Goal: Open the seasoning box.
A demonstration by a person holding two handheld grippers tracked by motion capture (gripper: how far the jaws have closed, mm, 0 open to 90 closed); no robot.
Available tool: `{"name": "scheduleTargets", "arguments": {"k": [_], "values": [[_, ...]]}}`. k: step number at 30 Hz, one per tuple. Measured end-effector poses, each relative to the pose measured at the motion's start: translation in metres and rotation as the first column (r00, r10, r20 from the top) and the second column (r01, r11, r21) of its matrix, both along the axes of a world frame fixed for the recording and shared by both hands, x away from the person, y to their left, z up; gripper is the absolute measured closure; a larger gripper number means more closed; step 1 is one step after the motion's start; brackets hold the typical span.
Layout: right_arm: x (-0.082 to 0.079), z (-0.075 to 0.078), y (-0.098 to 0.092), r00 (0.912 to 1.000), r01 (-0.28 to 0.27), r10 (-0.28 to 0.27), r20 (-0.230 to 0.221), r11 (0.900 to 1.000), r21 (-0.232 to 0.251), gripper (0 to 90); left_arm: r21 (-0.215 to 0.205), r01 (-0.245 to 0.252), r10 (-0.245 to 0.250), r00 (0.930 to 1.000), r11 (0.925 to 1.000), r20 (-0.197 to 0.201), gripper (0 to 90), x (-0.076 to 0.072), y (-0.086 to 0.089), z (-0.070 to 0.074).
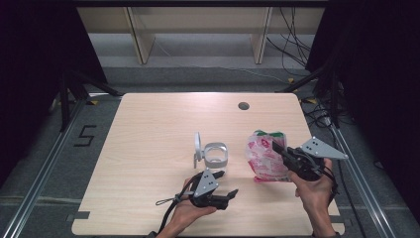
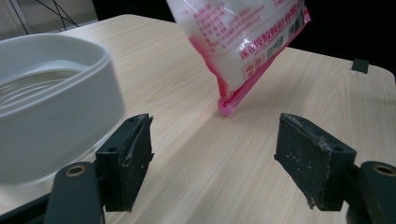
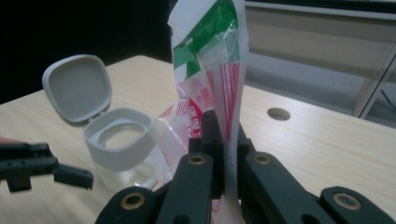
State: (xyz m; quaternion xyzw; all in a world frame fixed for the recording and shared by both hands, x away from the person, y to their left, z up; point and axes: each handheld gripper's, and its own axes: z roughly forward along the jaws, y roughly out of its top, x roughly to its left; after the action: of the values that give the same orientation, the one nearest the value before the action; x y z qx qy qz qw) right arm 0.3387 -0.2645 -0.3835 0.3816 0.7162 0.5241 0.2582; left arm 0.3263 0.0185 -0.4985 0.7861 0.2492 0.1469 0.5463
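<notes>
A pink, white and green plastic bag (image 1: 262,157) of white grains stands upright at the table's right, and my right gripper (image 1: 278,148) is shut on its edge. In the right gripper view the jaws (image 3: 224,156) pinch the bag (image 3: 210,70) flat between them. The bag's lower corner (image 2: 225,108) rests on the table. A clear jar with a grey collar (image 1: 216,154) and a flipped-up lid (image 1: 197,145) stands left of the bag. My left gripper (image 1: 227,183) lies level in front of the jar, open with nothing between its pads (image 2: 127,158).
The light wooden table (image 1: 148,148) has a round cable hole (image 1: 243,105) at the back. Dark stands and cables flank the table on both sides. The jar (image 2: 46,102) sits close to the left jaw in the left gripper view.
</notes>
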Motion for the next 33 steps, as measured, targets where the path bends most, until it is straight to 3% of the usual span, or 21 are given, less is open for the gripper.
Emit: {"name": "scheduleTargets", "arguments": {"k": [1,5,8,11,12,13,14,15,16,20,21,22,23,24,28,29,33], "values": [[0.0,0.001,0.001,0.9996,0.017,-0.017,0.024,1.0,-0.005,90.0,0.002,0.005,-0.005,1.0,1.0,-0.008,26.5,0.002,-0.004,-0.001],[0.002,0.007,0.004,0.9995,-0.003,0.003,0.031,1.0,-0.007,90.0,-0.012,0.003,-0.004,0.9993,0.9999,-0.038,26.8,0.008,-0.022,-0.007],[-0.001,0.013,0.008,0.9988,-0.006,0.007,0.049,1.0,-0.018,90.0,-0.007,0.016,-0.017,0.9992,0.9998,-0.036,27.7,0.01,-0.034,-0.008],[-0.003,0.017,0.014,0.9982,-0.015,0.015,0.057,1.0,0.007,90.0,-0.026,0.003,-0.004,0.9994,0.9997,-0.034,27.7,0.013,-0.045,-0.008],[-0.004,0.02,0.016,0.9981,-0.015,0.015,0.06,1.0,0.008,90.0,-0.016,0.0,0.0,0.9995,0.9999,-0.031,27.9,0.013,-0.048,-0.008],[-0.004,0.021,0.016,0.9974,-0.024,0.024,0.068,1.0,0.004,90.0,0.032,0.001,0.0,1.0,0.9995,-0.008,27.9,0.014,-0.052,-0.009],[-0.005,0.024,0.02,0.9972,-0.023,0.023,0.071,1.0,0.005,90.0,0.019,0.0,0.001,0.9998,0.9998,-0.018,27.8,0.014,-0.056,-0.01],[-0.004,0.026,0.021,0.9948,-0.05,0.05,0.088,0.999,-0.002,90.0,0.038,-0.009,0.009,0.9999,0.9992,-0.014,27.8,0.016,-0.056,-0.01],[-0.004,0.027,0.022,0.9931,-0.061,0.06,0.1,0.998,0.003,90.0,0.006,-0.004,0.004,0.9997,1.0,-0.024,28.0,0.016,-0.058,-0.011],[-0.008,0.029,0.029,0.9942,-0.057,0.056,0.092,0.998,0.006,90.0,0.014,-0.018,0.018,0.9997,0.9997,-0.019,30.7,0.013,-0.059,-0.012],[-0.009,0.029,0.031,0.9944,-0.067,0.066,0.083,0.998,0.01,90.0,0.004,-0.015,0.015,0.9997,0.9999,-0.02,32.3,0.013,-0.059,-0.012],[-0.009,0.029,0.033,0.9947,-0.067,0.065,0.08,0.997,0.024,90.0,0.02,-0.02,0.02,0.9997,0.9996,-0.01,35.6,0.013,-0.058,-0.011],[-0.011,0.029,0.034,0.995,-0.065,0.064,0.077,0.998,0.011,90.0,-0.002,-0.023,0.023,0.9996,0.9997,-0.013,38.2,0.012,-0.06,-0.012],[-0.008,0.029,0.034,0.992,-0.071,0.071,0.105,0.997,-0.001,90.0,-0.003,-0.021,0.021,0.9996,0.9998,-0.017,40.1,0.012,-0.06,-0.012],[-0.009,0.027,0.039,0.9936,-0.086,0.085,0.075,0.996,0.004,90.0,0.0,-0.024,0.024,0.9994,0.9997,-0.025,54.8,0.015,-0.061,-0.014],[-0.009,0.027,0.039,0.9932,-0.084,0.085,0.08,0.996,-0.015,90.0,0.002,-0.042,0.042,0.9989,0.9991,-0.02,58.8,0.014,-0.062,-0.015],[-0.009,0.027,0.041,0.9946,-0.079,0.078,0.068,0.997,0.002,90.0,-0.005,-0.071,0.071,0.9973,0.9974,0.017,68.1,0.014,-0.066,-0.016]]}}
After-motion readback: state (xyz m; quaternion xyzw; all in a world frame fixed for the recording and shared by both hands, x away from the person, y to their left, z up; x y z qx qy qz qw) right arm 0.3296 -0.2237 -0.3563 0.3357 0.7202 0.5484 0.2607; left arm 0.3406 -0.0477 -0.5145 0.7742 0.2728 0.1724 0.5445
